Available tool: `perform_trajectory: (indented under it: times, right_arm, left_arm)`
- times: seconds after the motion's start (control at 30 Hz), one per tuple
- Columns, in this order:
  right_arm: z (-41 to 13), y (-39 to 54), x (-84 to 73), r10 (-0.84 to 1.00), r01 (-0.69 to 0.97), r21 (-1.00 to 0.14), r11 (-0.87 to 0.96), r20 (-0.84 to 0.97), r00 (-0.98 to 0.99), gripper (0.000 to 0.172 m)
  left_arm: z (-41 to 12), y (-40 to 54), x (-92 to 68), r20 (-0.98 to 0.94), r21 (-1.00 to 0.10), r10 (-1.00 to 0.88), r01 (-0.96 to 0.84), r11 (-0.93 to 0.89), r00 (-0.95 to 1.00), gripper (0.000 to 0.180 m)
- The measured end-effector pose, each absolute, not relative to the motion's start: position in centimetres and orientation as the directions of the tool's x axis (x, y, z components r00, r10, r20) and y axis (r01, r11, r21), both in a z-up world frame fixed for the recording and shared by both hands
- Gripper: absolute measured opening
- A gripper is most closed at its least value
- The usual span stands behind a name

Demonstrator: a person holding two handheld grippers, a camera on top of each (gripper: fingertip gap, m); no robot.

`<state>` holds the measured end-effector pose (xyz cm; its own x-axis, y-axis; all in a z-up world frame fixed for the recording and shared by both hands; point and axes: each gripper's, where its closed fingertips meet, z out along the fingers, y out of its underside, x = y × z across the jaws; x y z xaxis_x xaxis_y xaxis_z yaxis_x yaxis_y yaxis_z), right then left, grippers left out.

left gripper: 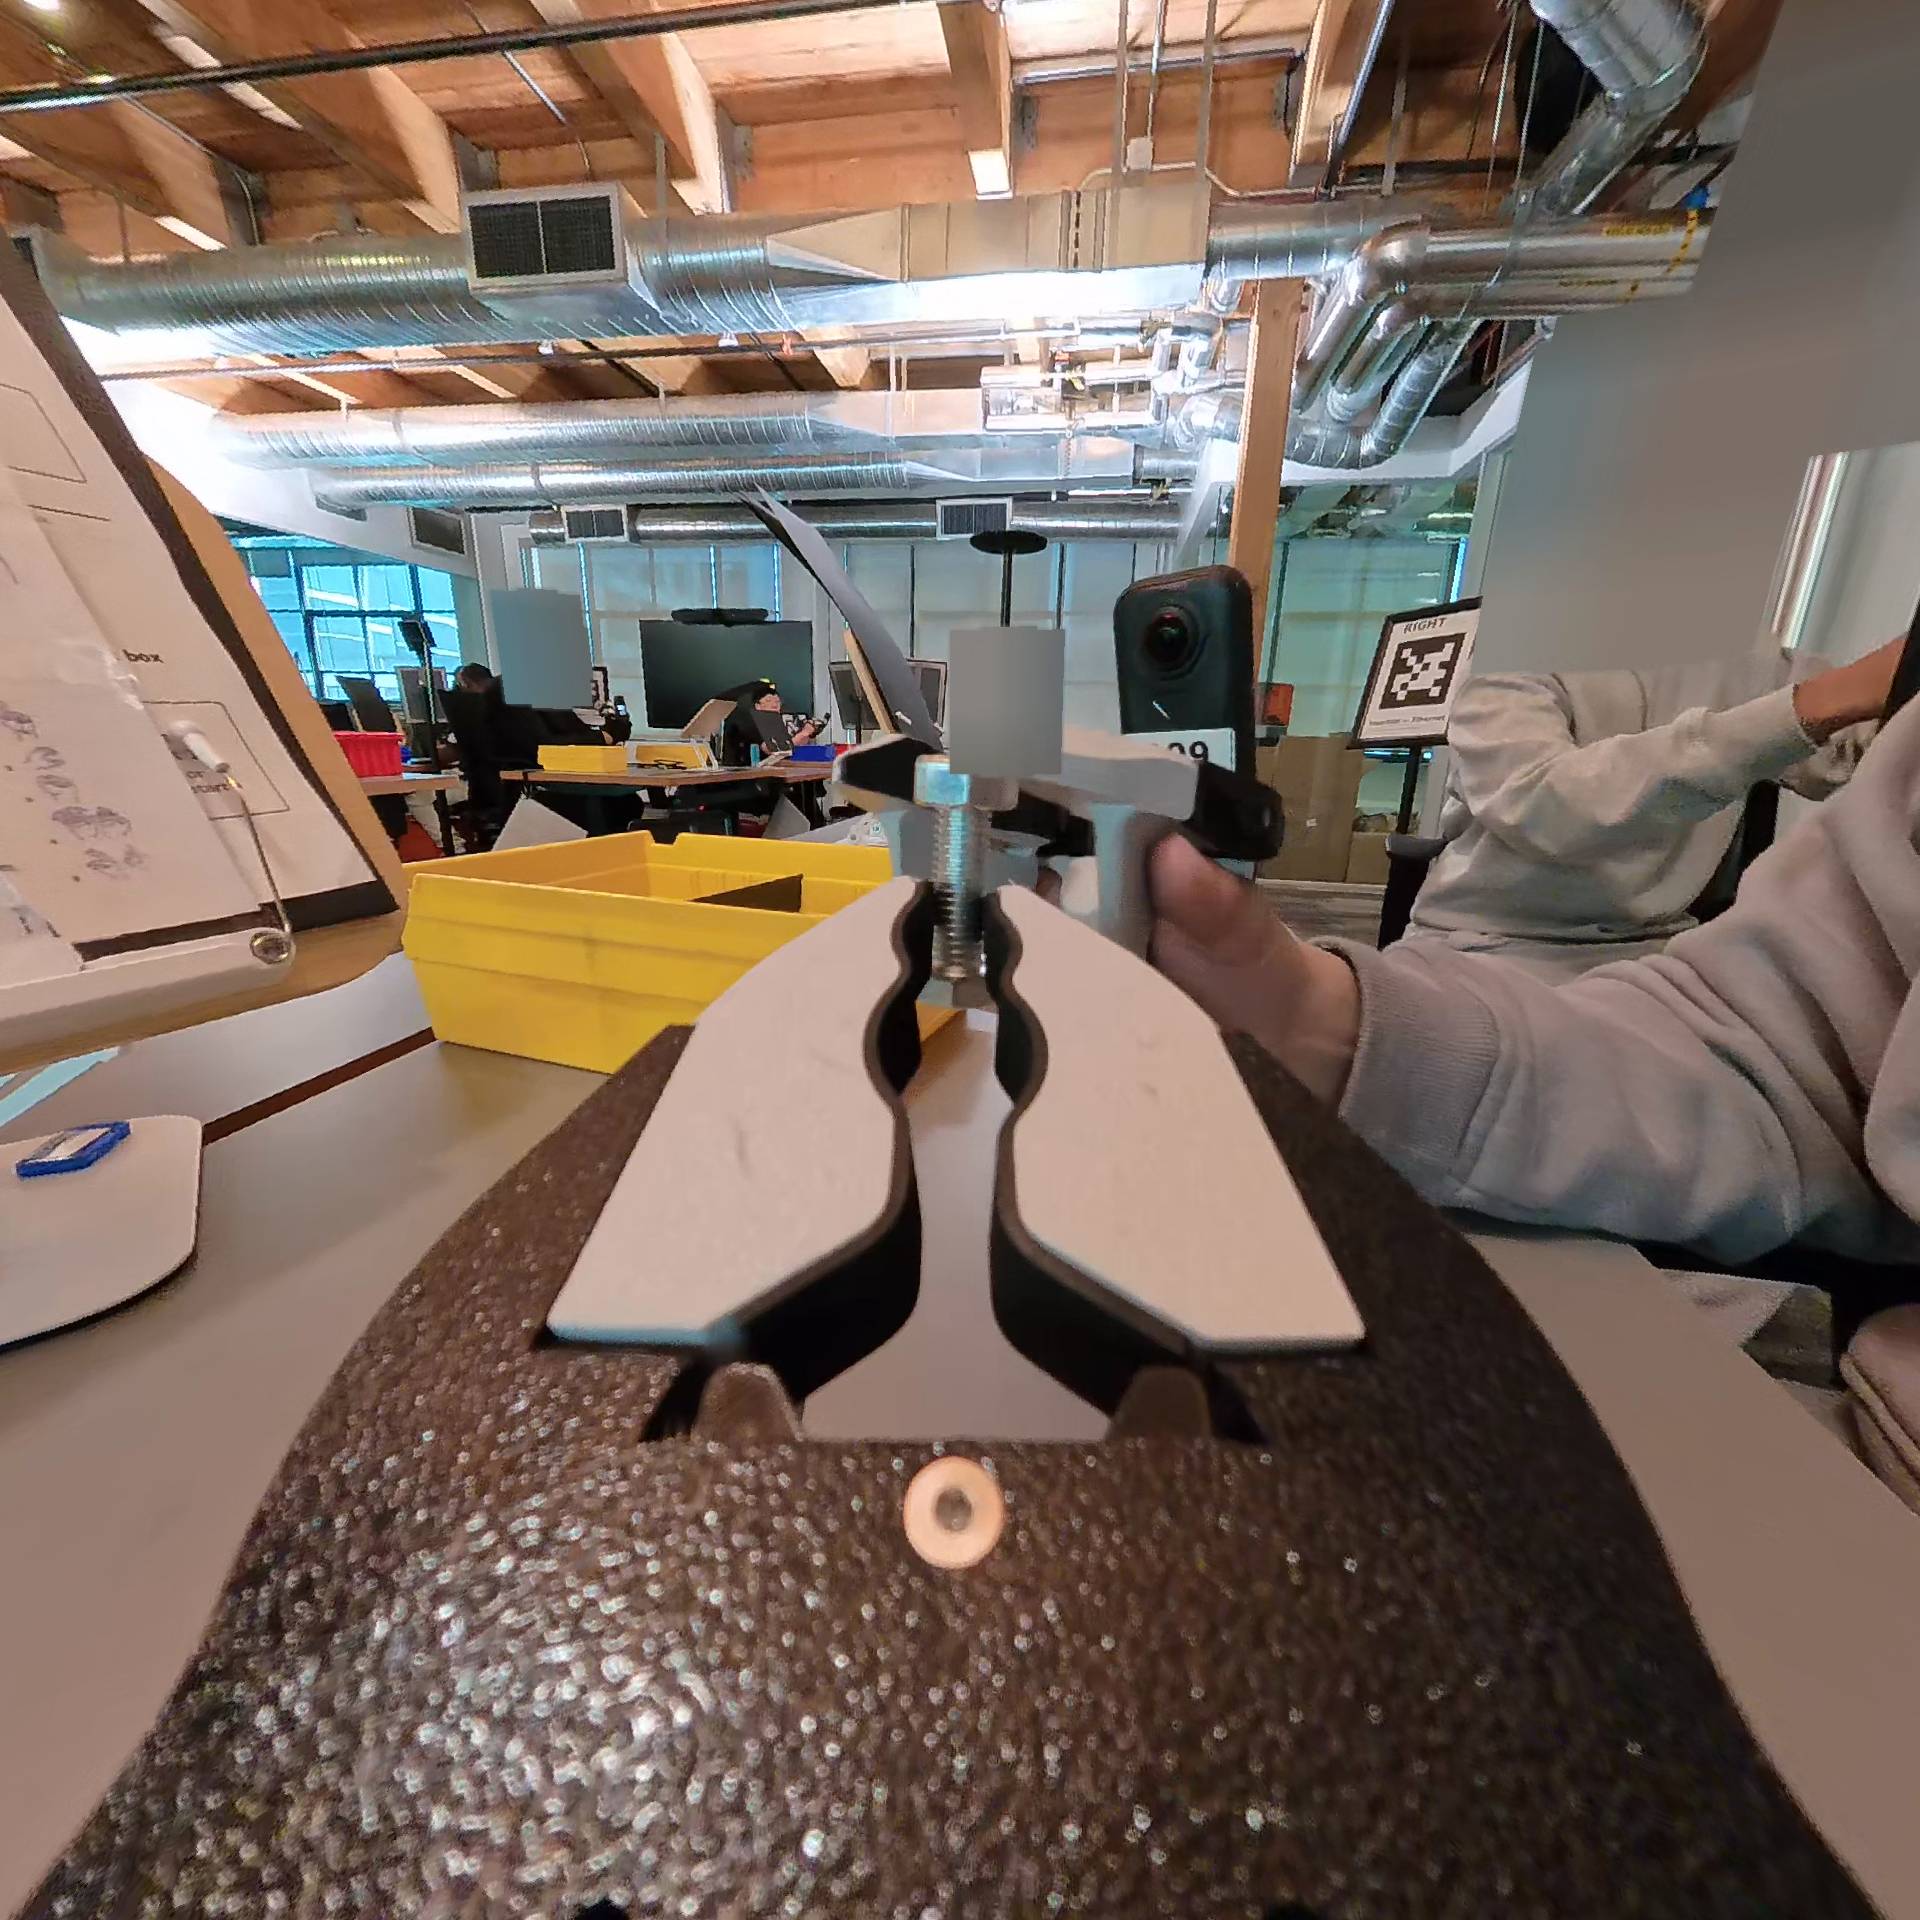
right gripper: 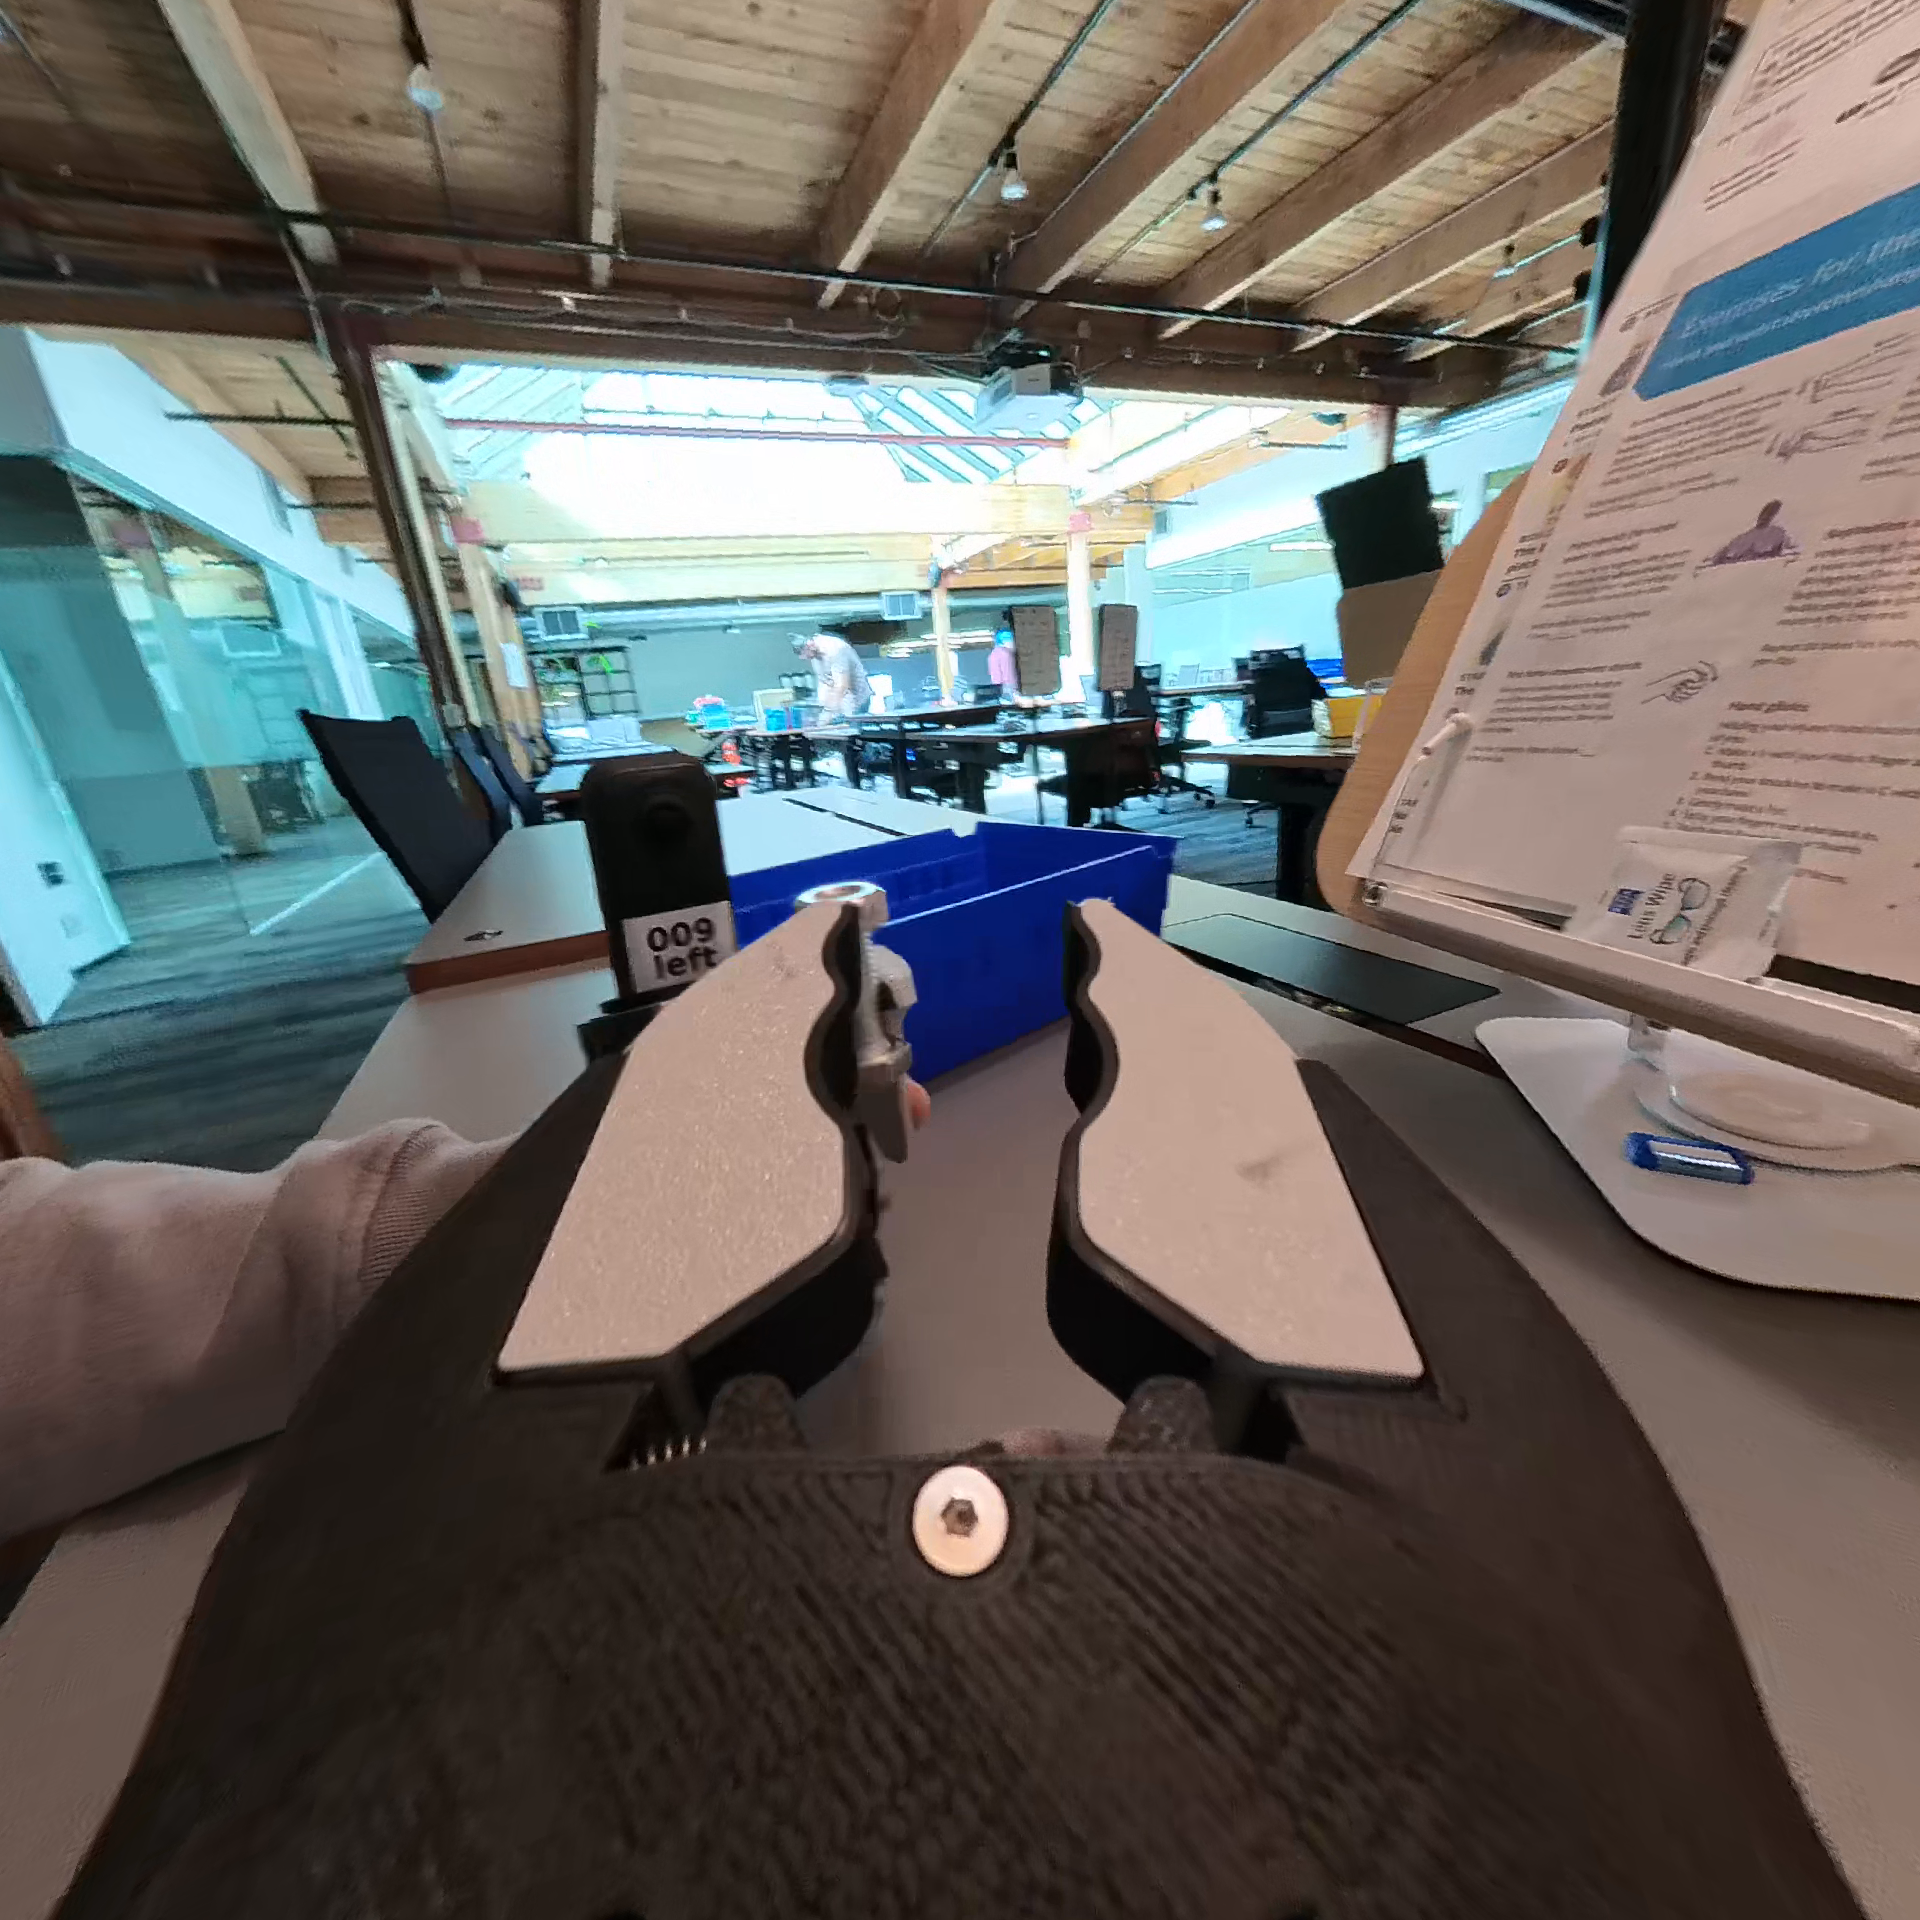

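Your left gripper (left gripper: pixel 956 935) has its jaws drawn narrow on a silver bolt (left gripper: pixel 954 883), both pads pressed against the threaded shank. The bolt stands upright at 12 o'clock in the left wrist view, its hex head at the top and a nut at the lower end of the thread between the pads.

Your right gripper (right gripper: pixel 961 935) has its jaws wide, nothing pressed between them. In its own view the bolt sits just beside the inner face of the left finger (right gripper: pixel 727 1091), at about 11 o'clock from the gap; the right finger (right gripper: pixel 1195 1122) stands well apart from it. From the left wrist view, the right gripper's fingers sit around the bolt's upper part, just under the head, with your hand (left gripper: pixel 1226 935) on the grip at 2 o'clock.

A yellow bin (left gripper: pixel 540 935) rests on the grey tabletop (left gripper: pixel 364 1195) at 10 o'clock behind the left jaws. A blue bin (right gripper: pixel 1018 904) lies straight beyond the right jaws at 12 o'clock. A document stand (right gripper: pixel 1662 727) with printed sheets rises at 2 o'clock in the right wrist view.
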<state>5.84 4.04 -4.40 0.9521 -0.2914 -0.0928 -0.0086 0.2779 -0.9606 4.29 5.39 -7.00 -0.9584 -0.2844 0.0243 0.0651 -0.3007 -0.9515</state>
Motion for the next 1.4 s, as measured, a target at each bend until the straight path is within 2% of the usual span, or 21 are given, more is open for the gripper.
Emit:
perform_trajectory:
  times: [0.13,0.43,0.77,0.97,1.23,1.4]
  right_arm:
    - [-4.2,5.2,4.1,-0.209,-0.005,-0.962,0.271,-0.064,0.976,0.038]
    - [-5.4,6.3,4.4,-0.291,0.044,-0.983,0.18,-0.011,0.957,0.034]
    - [-4.5,4.7,5.5,-0.32,0.033,-0.971,0.235,-0.045,0.946,0.029]
    - [-4.6,5.3,4.5,-0.249,0.008,-0.971,0.241,-0.053,0.967,0.035]
    - [-5.0,6.3,4.1,-0.278,0.042,-0.979,0.202,-0.016,0.96,0.018]
    - [-5.1,6.3,4.1,-0.275,0.081,-0.982,0.168,0.032,0.961,0.018]
  left_arm:
    - [-7.4,5.0,4.2,0.021,-0.957,-0.278,0.061,-0.283,-0.96,0.008]
    - [-7.7,4.5,4.2,0.0,-0.966,-0.284,0.073,-0.248,-0.959,0.008]
    - [-7.1,5.4,4.5,0.019,-0.954,-0.303,0.074,-0.292,-0.953,0.008]
    - [-7.2,5.1,4.4,0.013,-0.957,-0.3,0.075,-0.279,-0.954,0.008]
    - [-7.4,4.8,4.3,0.002,-0.962,-0.3,0.08,-0.261,-0.954,0.008]
    - [-7.5,4.8,4.2,0.002,-0.963,-0.291,0.077,-0.258,-0.957,0.008]
